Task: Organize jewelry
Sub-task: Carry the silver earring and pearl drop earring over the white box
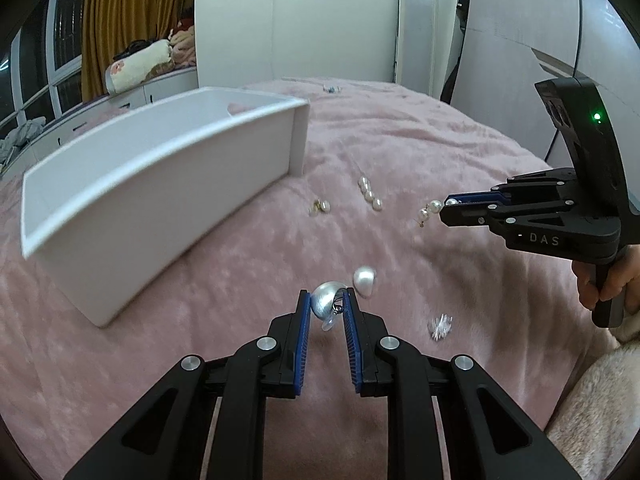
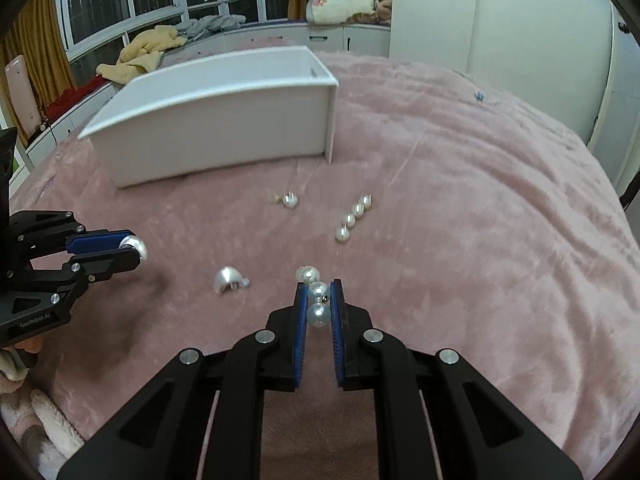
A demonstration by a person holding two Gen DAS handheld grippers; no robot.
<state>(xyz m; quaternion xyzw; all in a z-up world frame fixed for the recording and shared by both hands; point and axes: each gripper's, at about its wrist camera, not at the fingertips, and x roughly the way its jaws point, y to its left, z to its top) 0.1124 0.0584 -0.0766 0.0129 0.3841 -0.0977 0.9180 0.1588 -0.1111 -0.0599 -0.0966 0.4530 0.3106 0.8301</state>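
Note:
My left gripper (image 1: 326, 300) is shut on a silver dome earring (image 1: 326, 303), held above the pink blanket; it also shows in the right wrist view (image 2: 134, 250). My right gripper (image 2: 319, 294) is shut on a pearl drop earring (image 2: 318, 304), whose pearls hang from its tips in the left wrist view (image 1: 430, 210). A matching silver dome earring (image 2: 229, 279) lies on the blanket between the grippers. A row of pearls (image 2: 354, 216) and a small pearl stud (image 2: 289, 199) lie farther out. A white open box (image 2: 216, 120) stands beyond them.
A small clear crystal piece (image 1: 439, 326) lies on the blanket to the right of my left gripper. A tiny blue item (image 2: 479, 96) sits far back on the bed. White wardrobes and a window bench with bedding lie beyond the bed.

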